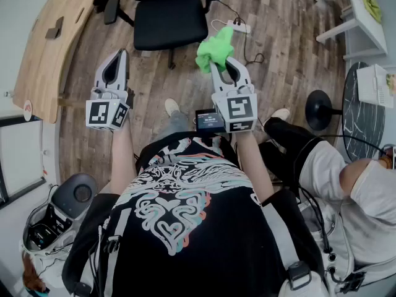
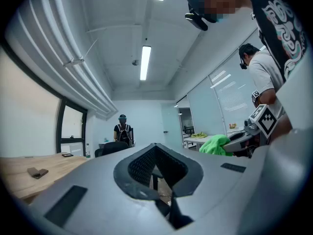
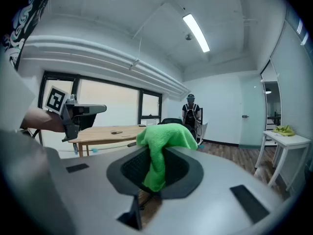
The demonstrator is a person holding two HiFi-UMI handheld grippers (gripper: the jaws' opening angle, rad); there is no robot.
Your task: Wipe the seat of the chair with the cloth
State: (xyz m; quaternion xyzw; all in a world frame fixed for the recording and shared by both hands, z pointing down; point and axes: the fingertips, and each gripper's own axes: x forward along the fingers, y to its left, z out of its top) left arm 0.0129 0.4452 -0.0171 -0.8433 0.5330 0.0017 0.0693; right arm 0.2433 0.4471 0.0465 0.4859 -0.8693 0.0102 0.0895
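In the head view, the right gripper [image 1: 223, 65] is seen with its jaws closed on the green cloth [image 1: 215, 47], which bunches up beyond the tips. The left gripper [image 1: 118, 57] is held level with it, well to the left, its jaws brought together on nothing. The black chair [image 1: 170, 22] stands ahead of both pairs of jaws and apart from them, and its seat [image 1: 171, 30] is not yet touched by the cloth. In the left gripper view, the jaws are shown meeting at their tips with nothing between them, and the cloth [image 2: 215, 145] is seen off to their right. In the right gripper view, the cloth [image 3: 164, 133] is pinched between the jaws, draped over the tips and hanging down inside them. The step in hand is judged to be the approach: the cloth is gripped, but wiping is not begun. The next move calls for the right jaws to be carried forward and lowered until the cloth is pressed flat on the seat.
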